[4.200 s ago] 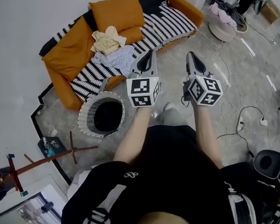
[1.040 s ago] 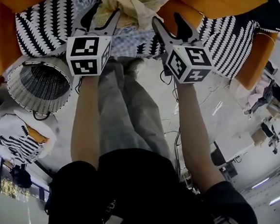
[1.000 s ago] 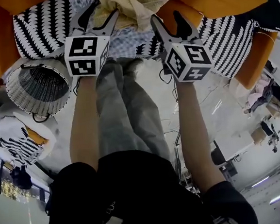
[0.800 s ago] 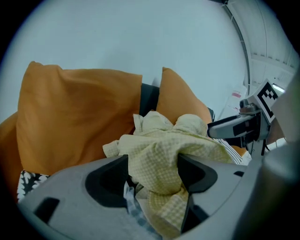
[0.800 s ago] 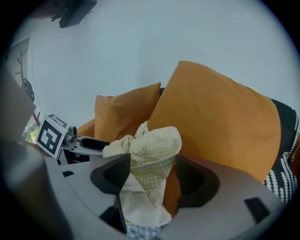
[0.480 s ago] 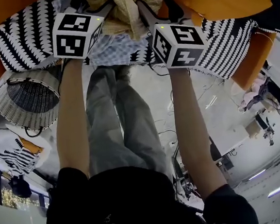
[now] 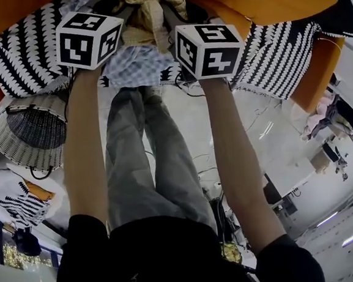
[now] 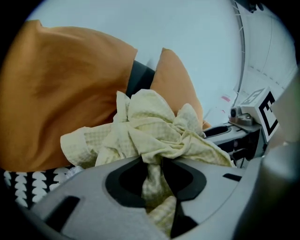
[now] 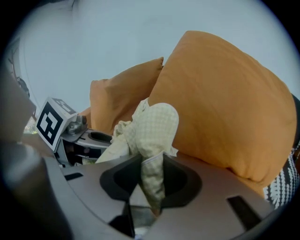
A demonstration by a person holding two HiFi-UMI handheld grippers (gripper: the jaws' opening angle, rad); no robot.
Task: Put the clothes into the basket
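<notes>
**Both grippers pinch the yellow shirt on the sofa**

At the far left of the head view, the woven basket (image 7: pixel 40 156) stands on the floor next to the sofa (image 7: pixel 25 55). Its mouth is open, and no clothes can be seen in the part that shows.

The left gripper (image 8: pixel 152 176) has just been closing. Its jaws are now narrow and nipped on a hanging fold of the pale yellow checked shirt (image 8: pixel 150 126). The shirt lies bunched on the sofa seat against the orange cushions (image 8: pixel 61 89), on top of a blue checked cloth (image 7: pixel 134 64). To the right, the right gripper (image 9: pixel 152 183) has also just been closing and pinches another fold of the same shirt.

This looks like the grasp before the lift. The step should go well if:
- Each pinch holds a thick fold, not a thin edge that could slip.
- Both hands rise together, so the shirt comes clear of the blue cloth beneath and does not drag it along.
- The carry goes left with the hands kept near each other.
- The bulk of the shirt is lowered inside the basket rim before the jaws let go, because a trailing sleeve could hang over the edge.

No brand, label or readable writing shows. The cube on each gripper carries only black-and-white square markers (image 7: pixel 208 45).
</notes>
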